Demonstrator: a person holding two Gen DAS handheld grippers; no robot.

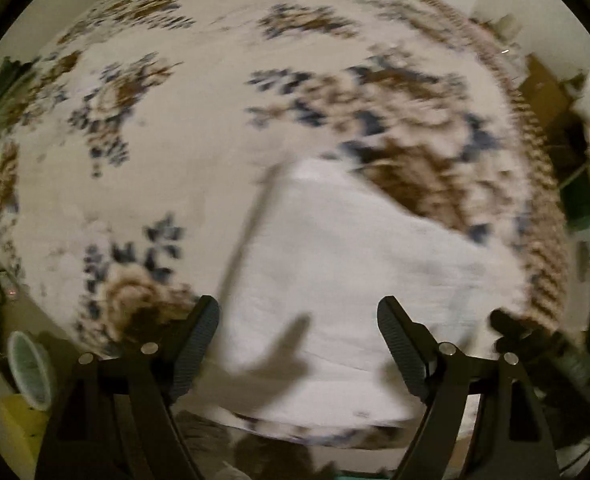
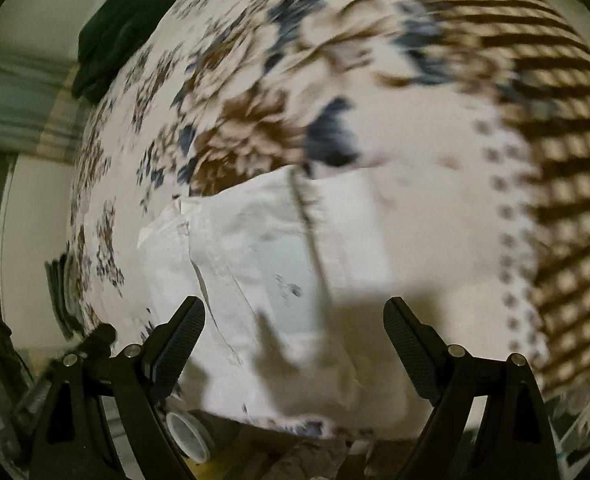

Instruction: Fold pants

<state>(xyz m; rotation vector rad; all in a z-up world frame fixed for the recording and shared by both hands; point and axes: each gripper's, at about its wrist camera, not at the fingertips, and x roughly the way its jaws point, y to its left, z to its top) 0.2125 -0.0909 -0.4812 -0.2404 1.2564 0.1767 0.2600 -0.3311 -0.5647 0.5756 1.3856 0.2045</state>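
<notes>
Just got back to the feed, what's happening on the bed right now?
A person is folding white pants on a floral bedspread, a handheld gripper in each hand. The pants lie in a folded bundle near the bed's edge. Both the left gripper and right gripper are above them with jaws open and nothing between them. The pictures are motion-blurred.
</notes>
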